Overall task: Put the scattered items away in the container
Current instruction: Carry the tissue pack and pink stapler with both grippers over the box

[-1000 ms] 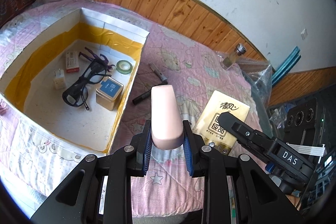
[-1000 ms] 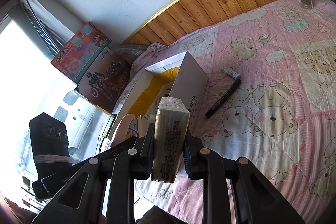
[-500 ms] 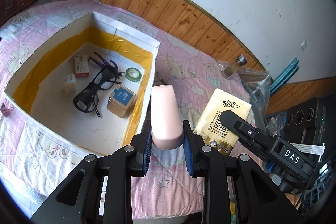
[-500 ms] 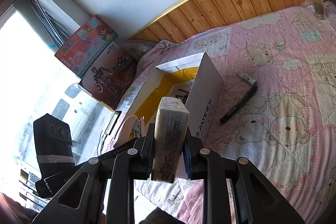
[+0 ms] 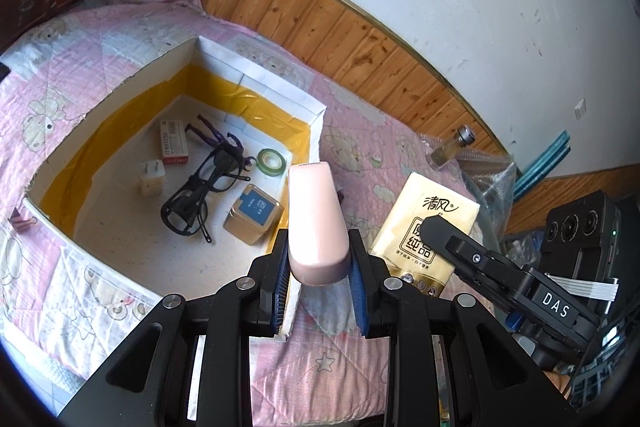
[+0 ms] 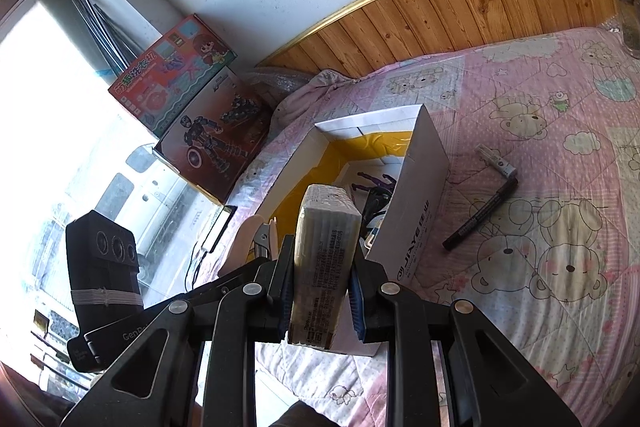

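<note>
Left wrist view: the left gripper (image 5: 319, 263) is closed tight on a pale pink case (image 5: 317, 223), its blue-padded jaws pressing both sides of the wider near end while the narrow end points forward above the near right corner of the box (image 5: 256, 77). The box is open-topped, white cardboard lined with yellow tape, and sits on a pink quilt (image 5: 340, 367) printed with bears. Inside it lie black glasses (image 5: 200, 195), a gold tin with a blue lid (image 5: 253, 214), a green tape roll (image 5: 271, 160), a small red-and-white carton (image 5: 174, 141) and a white plug (image 5: 151, 177). To the right, the other gripper carries a yellow tissue pack (image 5: 424, 223) above the quilt. Right wrist view: the right gripper (image 6: 321, 287) is clamped on that tissue pack (image 6: 324, 259), held edge-on and upright, just short of the box (image 6: 416, 195) and above its near end. A black marker (image 6: 480, 215) and a small white tube (image 6: 496, 160) lie on the quilt (image 6: 560, 307) right of the box, touching at one end.
</note>
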### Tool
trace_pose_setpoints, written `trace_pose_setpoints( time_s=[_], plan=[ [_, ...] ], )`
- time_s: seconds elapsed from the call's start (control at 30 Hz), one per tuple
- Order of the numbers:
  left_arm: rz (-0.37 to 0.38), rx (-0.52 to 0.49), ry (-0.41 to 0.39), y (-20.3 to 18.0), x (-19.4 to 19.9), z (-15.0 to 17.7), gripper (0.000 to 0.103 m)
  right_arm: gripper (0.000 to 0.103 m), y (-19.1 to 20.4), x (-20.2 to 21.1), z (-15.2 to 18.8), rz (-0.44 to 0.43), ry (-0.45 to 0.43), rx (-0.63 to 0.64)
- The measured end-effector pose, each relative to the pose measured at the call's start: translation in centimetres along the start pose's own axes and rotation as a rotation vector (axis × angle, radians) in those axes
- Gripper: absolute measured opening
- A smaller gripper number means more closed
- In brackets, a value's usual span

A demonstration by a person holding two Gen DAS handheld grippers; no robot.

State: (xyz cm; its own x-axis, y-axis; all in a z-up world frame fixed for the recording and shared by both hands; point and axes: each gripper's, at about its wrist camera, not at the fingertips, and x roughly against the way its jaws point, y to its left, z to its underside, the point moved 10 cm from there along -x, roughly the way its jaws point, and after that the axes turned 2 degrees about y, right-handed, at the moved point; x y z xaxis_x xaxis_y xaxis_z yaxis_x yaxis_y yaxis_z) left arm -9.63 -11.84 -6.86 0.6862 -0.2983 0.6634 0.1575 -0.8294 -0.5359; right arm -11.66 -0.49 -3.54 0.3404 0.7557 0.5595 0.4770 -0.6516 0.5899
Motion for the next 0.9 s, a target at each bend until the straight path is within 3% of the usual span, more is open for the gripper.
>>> trace_pose_setpoints(
  time_s=[0.9],
  plan=[
    [-0.090,0.027,-0.046,6.3,1.7,-3.5,0.027,0.025,3.8,-4.8,-0.3,-0.032,0.069,0.068]
  ],
)
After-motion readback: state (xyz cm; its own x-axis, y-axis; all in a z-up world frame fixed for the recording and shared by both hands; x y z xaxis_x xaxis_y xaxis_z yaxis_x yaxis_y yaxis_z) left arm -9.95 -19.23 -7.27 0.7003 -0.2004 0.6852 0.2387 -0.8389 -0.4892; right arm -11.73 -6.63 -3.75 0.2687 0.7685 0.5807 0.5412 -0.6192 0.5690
